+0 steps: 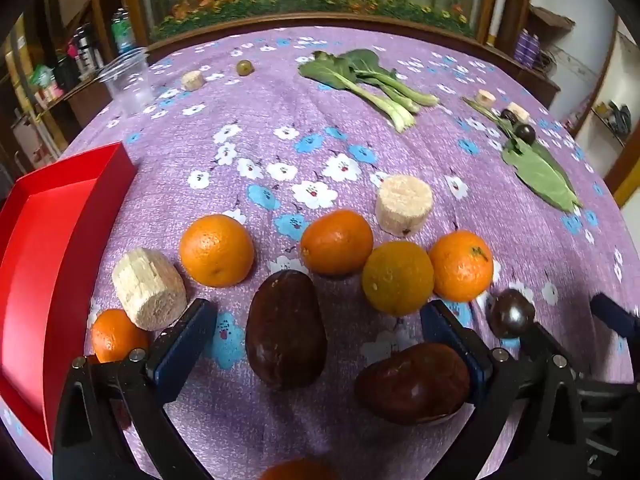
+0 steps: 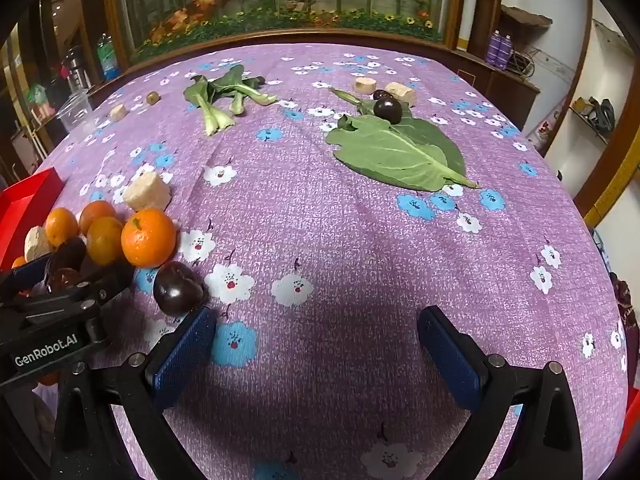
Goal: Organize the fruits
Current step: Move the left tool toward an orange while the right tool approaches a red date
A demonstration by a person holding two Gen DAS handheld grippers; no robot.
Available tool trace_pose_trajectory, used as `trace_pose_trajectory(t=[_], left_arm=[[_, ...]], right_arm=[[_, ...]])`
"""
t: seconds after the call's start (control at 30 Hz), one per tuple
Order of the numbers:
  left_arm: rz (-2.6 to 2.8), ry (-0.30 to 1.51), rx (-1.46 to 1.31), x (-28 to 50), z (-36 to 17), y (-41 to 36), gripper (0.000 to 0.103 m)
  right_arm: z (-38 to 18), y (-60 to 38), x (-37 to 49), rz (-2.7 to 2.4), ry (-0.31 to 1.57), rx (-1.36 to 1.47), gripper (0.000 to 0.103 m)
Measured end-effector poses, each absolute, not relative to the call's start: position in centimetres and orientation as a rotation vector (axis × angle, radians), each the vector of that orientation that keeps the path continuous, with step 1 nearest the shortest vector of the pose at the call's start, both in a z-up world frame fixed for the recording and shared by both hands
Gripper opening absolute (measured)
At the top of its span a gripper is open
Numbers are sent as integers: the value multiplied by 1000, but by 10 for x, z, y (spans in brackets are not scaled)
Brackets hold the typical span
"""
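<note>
My left gripper (image 1: 320, 320) is open, low over the purple floral cloth, with a dark brown avocado (image 1: 286, 330) between its fingers and a second avocado (image 1: 414, 382) against the right finger (image 1: 452, 336). Several oranges (image 1: 216, 250) lie in a row just beyond. A dark plum (image 1: 512, 312) lies to the right; in the right wrist view this plum (image 2: 178, 288) sits just beyond the left finger (image 2: 188, 344). My right gripper (image 2: 316, 336) is open and empty over bare cloth. A red box (image 1: 52, 248) stands at the left.
Pale sugarcane chunks (image 1: 404, 204) lie among the oranges and farther back. Bok choy (image 2: 220, 96), a big green leaf (image 2: 396, 152) with another plum (image 2: 387, 110) on it, a small green fruit (image 1: 245, 67) and a clear plastic cup (image 1: 130, 80) lie on the far side.
</note>
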State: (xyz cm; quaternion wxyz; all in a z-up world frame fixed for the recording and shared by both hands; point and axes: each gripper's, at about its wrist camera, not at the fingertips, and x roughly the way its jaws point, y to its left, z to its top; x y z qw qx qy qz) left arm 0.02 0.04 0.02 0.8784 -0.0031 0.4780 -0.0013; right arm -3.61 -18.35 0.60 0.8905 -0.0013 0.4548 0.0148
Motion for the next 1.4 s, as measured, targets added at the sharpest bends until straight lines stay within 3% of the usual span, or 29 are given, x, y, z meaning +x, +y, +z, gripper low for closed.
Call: trace_pose_trajectory(t=[0.37,0.5,0.77,1.1,1.27,1.4], left_arm=[[-66,1006,25,4,-1,2,103],[-100,997,-63,-14,7,14,98],[-64,828,-76,-62,39,32,98],[-68,776,-64,-96,62,57,98],[-23,757,-181,-106,68,105,99],[18,759,-238,-109,66,138,99]], right_arm=[[5,-182,-34,22,972,-2,103],[6,-182,-35,6,978,4,103],[24,-182,-61,0,913,28,103],[43,-162,-92,84,817,44,103],[44,-148,-99,151,815,16,103],[45,-134,-105,255,816,11,94]])
